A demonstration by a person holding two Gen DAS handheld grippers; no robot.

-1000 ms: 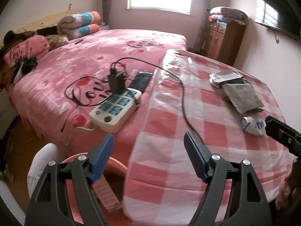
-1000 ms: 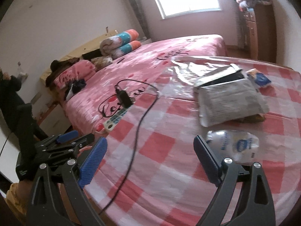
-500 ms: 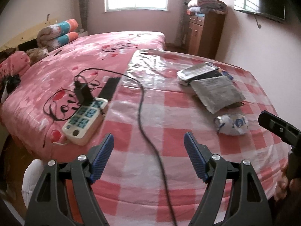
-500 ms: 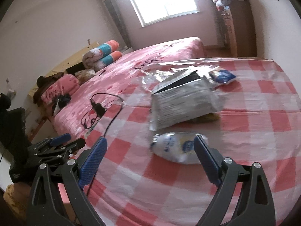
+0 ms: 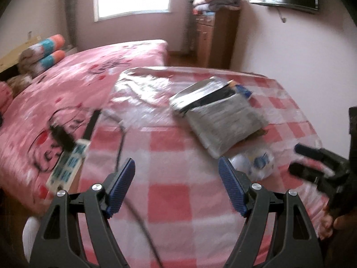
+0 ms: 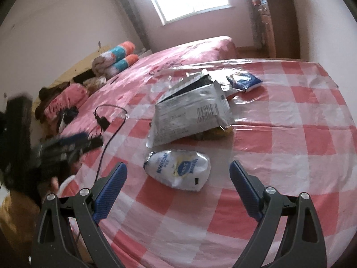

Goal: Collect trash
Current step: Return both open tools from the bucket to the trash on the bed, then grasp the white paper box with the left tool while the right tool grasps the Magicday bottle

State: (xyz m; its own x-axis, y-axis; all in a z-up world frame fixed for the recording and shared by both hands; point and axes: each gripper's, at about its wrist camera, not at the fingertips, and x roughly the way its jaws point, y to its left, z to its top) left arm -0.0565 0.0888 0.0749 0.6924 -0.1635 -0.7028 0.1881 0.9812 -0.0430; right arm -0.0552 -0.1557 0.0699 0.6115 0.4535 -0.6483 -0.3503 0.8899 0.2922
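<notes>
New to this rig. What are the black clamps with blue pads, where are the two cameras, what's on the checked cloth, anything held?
No robot here: a person carries a two-finger gripper in each hand, with a fisheye camera on each looking along the fingers. One picture is from the left gripper, the other from the right gripper; each also shows the other gripper at its edge. Both are open and hold nothing. On the checked tablecloth lie a crumpled white packet, nearest the right gripper, a large grey torn-open bag, a small blue wrapper and a black cable. A power strip lies on the pink bed beside it.
</notes>
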